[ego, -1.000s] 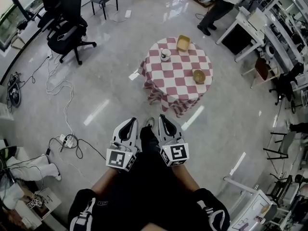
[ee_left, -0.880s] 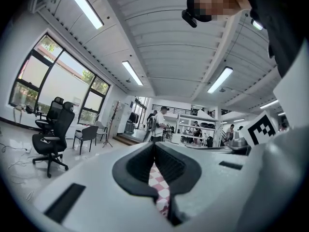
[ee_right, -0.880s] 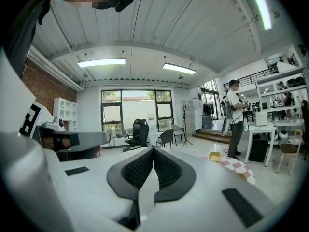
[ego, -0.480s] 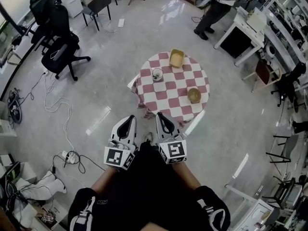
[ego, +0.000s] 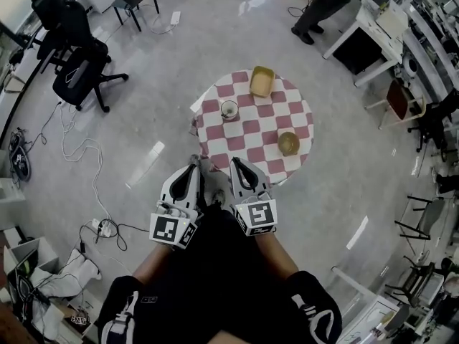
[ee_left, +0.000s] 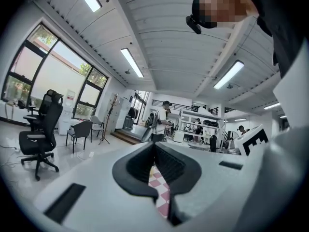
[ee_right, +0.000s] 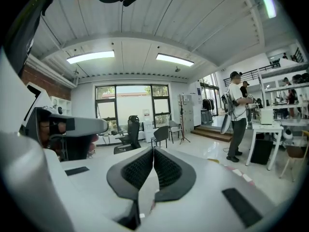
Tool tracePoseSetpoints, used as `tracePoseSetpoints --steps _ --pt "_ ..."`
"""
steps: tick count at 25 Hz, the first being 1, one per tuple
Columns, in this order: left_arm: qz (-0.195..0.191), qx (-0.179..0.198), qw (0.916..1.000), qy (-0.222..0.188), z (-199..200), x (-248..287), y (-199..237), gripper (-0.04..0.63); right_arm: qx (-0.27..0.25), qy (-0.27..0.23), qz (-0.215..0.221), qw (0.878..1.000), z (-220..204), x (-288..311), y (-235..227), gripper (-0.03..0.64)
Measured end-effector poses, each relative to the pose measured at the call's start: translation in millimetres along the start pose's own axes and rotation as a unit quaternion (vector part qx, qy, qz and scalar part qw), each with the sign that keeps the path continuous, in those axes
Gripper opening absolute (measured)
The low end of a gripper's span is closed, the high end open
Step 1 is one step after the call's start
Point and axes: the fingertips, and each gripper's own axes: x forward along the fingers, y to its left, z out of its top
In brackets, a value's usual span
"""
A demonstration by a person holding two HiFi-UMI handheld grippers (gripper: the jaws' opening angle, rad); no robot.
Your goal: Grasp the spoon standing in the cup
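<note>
A white cup with a spoon standing in it sits on the far left part of a round table covered with a red-and-white checked cloth. Both grippers hang side by side well short of the table, above the floor in front of me. The left gripper and the right gripper each have their jaws closed together with nothing held. In the left gripper view the left gripper shows a sliver of the checked cloth through the gap below its tips. The right gripper points across the room.
A yellow square dish and a round brown bowl also stand on the table. Black office chairs and loose cables lie to the left. A person stands beyond the table, beside desks at the right.
The table has drawn closer to me and sits lower in the head view. Both grippers stay side by side and shut, now near the table's front edge.
</note>
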Motion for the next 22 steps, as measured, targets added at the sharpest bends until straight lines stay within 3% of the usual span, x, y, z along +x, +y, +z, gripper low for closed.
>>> tracePoseSetpoints --steps 8,14,18,22 --pt "-0.016 0.008 0.9998 0.005 8 71 41 0.011 -0.025 0.020 -0.021 0.999 -1 60 -32 0.028" --pt "-0.037 -0.003 0.9991 0.021 14 129 68 0.011 -0.047 0.081 -0.025 0.995 -22 117 -55 0.029" --pt "-0.051 -0.002 0.9983 0.029 16 166 82 0.011 -0.075 0.151 -0.021 0.985 -54 150 -71 0.031" --pt "-0.054 -0.004 0.9978 0.037 13 192 96 0.011 -0.121 0.231 -0.018 0.965 -99 175 -85 0.034"
